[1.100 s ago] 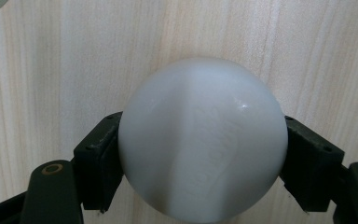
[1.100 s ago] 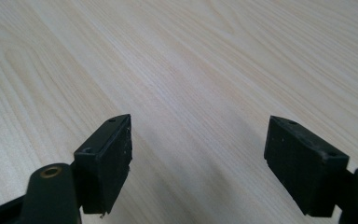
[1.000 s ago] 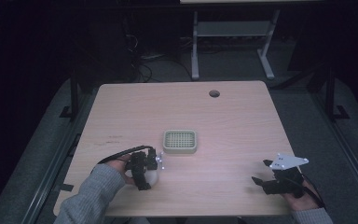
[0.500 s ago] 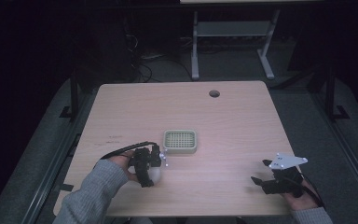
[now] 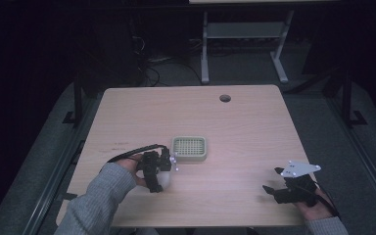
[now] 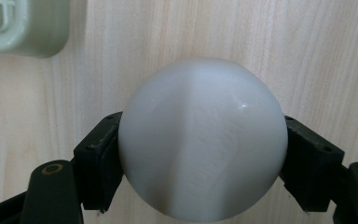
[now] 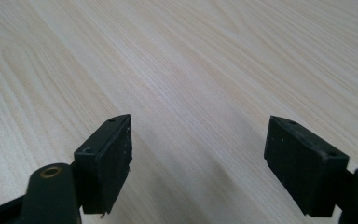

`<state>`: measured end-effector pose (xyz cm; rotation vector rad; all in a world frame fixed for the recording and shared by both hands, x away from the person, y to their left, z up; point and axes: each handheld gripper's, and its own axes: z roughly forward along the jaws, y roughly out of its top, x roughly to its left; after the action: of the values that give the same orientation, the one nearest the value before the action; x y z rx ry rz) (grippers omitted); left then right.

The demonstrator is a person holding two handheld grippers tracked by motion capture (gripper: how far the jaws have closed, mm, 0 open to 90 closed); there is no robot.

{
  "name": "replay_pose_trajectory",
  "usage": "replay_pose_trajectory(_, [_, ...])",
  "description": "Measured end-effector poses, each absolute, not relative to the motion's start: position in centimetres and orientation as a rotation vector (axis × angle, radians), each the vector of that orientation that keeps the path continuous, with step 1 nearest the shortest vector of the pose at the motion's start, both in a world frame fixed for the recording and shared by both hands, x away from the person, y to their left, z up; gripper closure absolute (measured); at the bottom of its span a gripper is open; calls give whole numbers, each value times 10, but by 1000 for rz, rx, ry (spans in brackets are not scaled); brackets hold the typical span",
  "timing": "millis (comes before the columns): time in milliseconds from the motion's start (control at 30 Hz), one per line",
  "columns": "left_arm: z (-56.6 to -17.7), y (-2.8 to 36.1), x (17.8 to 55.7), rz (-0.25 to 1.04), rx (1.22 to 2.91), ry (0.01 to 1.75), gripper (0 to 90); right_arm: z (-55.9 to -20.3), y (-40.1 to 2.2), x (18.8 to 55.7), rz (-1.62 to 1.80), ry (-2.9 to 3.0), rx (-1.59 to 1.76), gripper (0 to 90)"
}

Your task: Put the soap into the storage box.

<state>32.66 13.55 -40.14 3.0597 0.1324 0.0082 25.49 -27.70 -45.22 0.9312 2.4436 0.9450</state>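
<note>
A smooth white ball sits between the two black jaws of my left gripper, which is shut on it just above the wooden table. From above, that left gripper and the white ball are at the table's front left, just short of a pale green grid-topped tray. A corner of the green tray lies at the upper left in the left gripper view. My right gripper rests open at the front right. Its jaws stand wide apart over bare wood.
A round cable hole is in the table's far edge. A metal frame leg and cables stand on the dark floor beyond the table. Bare wood lies between the tray and the right gripper.
The left gripper with the white ball has crept slightly right and toward the green tray. The right gripper has stayed where it was.
</note>
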Motion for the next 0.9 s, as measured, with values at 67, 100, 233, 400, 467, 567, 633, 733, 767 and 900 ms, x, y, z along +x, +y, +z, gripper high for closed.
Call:
replay_pose_trajectory(67, [-399,135,328,12,3056,134,240,-452,-277,255,948,2441,927,227])
replay_pose_trajectory(100, [-398,134,329,12,3056,129,240,-452,-277,255,951,2438,931,227])
replay_pose_trajectory(233, [-394,132,331,16,3061,126,240,-452,-278,254,950,2437,941,227])
replay_pose_trajectory(400, [-388,128,334,22,3060,113,240,-452,-278,254,955,2437,942,227])
replay_pose_trajectory(467, [-387,127,336,18,3054,119,239,-452,-278,254,955,2438,943,227])
replay_pose_trajectory(567, [-383,126,338,35,3057,109,240,-452,-278,254,955,2438,944,227])
replay_pose_trajectory(633, [-381,125,340,32,3056,112,240,-451,-278,254,961,2433,946,227])
replay_pose_trajectory(733, [-377,124,343,39,3056,103,240,-451,-278,254,960,2432,944,227])
replay_pose_trajectory(767, [-376,123,344,42,3055,112,240,-451,-278,254,962,2431,942,225])
replay_pose_trajectory(900, [-371,120,347,50,3054,105,240,-451,-278,254,962,2431,943,220])
